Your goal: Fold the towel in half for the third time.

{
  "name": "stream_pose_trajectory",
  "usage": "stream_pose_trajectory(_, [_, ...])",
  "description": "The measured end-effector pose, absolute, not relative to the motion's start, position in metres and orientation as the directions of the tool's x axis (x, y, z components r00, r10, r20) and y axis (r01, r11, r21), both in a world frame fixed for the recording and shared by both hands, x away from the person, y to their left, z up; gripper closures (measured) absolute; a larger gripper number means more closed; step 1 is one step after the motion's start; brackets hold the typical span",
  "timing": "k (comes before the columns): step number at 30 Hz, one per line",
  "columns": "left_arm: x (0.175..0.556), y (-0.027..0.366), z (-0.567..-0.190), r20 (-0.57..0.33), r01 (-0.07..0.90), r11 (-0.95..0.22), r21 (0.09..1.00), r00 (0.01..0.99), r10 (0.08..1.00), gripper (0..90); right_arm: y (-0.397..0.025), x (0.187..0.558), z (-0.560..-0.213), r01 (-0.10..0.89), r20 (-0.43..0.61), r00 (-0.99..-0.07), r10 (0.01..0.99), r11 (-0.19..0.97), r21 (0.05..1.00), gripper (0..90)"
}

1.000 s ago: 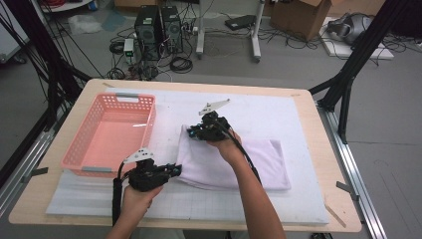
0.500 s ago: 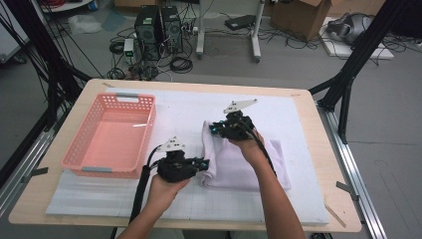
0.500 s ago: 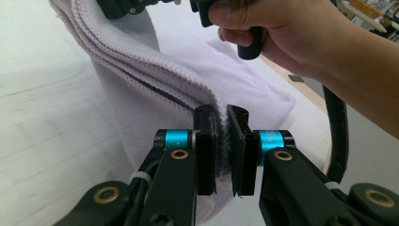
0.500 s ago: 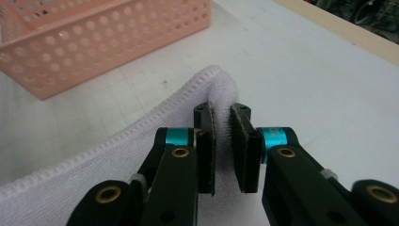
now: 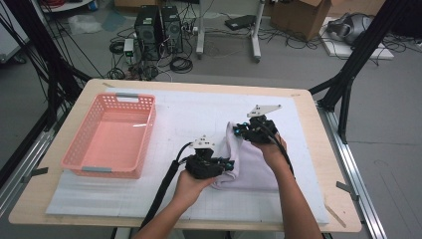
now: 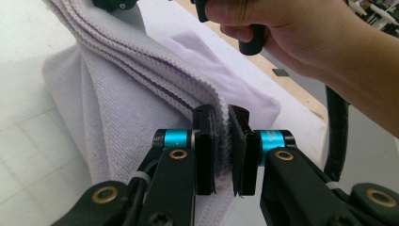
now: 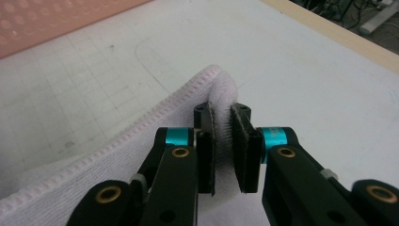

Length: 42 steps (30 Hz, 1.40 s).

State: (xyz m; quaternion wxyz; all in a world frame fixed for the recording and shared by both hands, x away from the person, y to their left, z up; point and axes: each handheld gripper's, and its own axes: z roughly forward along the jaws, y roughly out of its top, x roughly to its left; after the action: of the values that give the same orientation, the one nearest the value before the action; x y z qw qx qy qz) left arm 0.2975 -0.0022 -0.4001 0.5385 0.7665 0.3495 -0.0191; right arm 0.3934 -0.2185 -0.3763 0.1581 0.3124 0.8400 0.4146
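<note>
Soft pale purple folded towel [image 5: 251,164] | lies on the white bench [image 5: 189,112], right of the pink plastic basket [image 5: 112,137] | left gripper [image 6: 221,141] fingers pinch its near corner | right gripper [image 7: 222,141] fingers pinch its far corner | the held edge runs between them.

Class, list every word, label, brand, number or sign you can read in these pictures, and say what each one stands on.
None can be read. The towel, the pink basket, the white mat and both tools, left and right, carry no visible text. The computer towers and cardboard box on the floor are too small and blurred to tell.
</note>
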Motion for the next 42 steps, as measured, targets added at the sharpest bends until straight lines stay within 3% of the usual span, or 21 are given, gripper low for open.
stream_pose_trajectory(2, [0.298, -0.004, -0.401, -0.405, 0.553, -0.17, 0.815, 0.755, 0.516, 77.4, -0.224, 0.392, -0.378, 0.394, -0.019, -0.748, 0.663, 0.467, 0.791, 81.1])
stream_pose_trajectory(6, [0.294, -0.005, -0.4, -0.371, 0.502, -0.157, 0.851, 0.784, 0.497, 54.7, -0.237, 0.39, -0.383, 0.397, -0.037, -0.73, 0.682, 0.467, 0.79, 81.5])
stream_pose_trajectory(13, [0.288, 0.018, -0.392, -0.269, 0.408, -0.156, 0.9, 0.799, 0.538, 43.1, -0.263, 0.386, -0.391, 0.395, -0.038, -0.717, 0.696, 0.45, 0.801, 81.5])
stream_pose_trajectory(27, [0.286, 0.079, -0.424, -0.23, 0.422, -0.159, 0.893, 0.729, 0.644, 40.7, -0.291, 0.383, -0.394, 0.438, -0.061, -0.662, 0.747, 0.451, 0.778, 80.3])
stream_pose_trajectory(33, [0.282, 0.093, -0.431, -0.215, 0.421, -0.172, 0.891, 0.723, 0.657, 40.3, -0.296, 0.378, -0.395, 0.485, -0.034, -0.608, 0.794, 0.405, 0.775, 67.9])
stream_pose_trajectory(35, [0.279, 0.101, -0.434, -0.214, 0.422, -0.169, 0.891, 0.717, 0.663, 40.1, -0.309, 0.367, -0.394, 0.514, -0.018, -0.557, 0.831, 0.361, 0.778, 62.5])
stream_pose_trajectory(42, [0.273, 0.116, -0.438, -0.209, 0.411, -0.159, 0.897, 0.714, 0.668, 39.7, -0.335, 0.322, -0.389, 0.508, 0.014, -0.509, 0.861, 0.287, 0.812, 61.6])
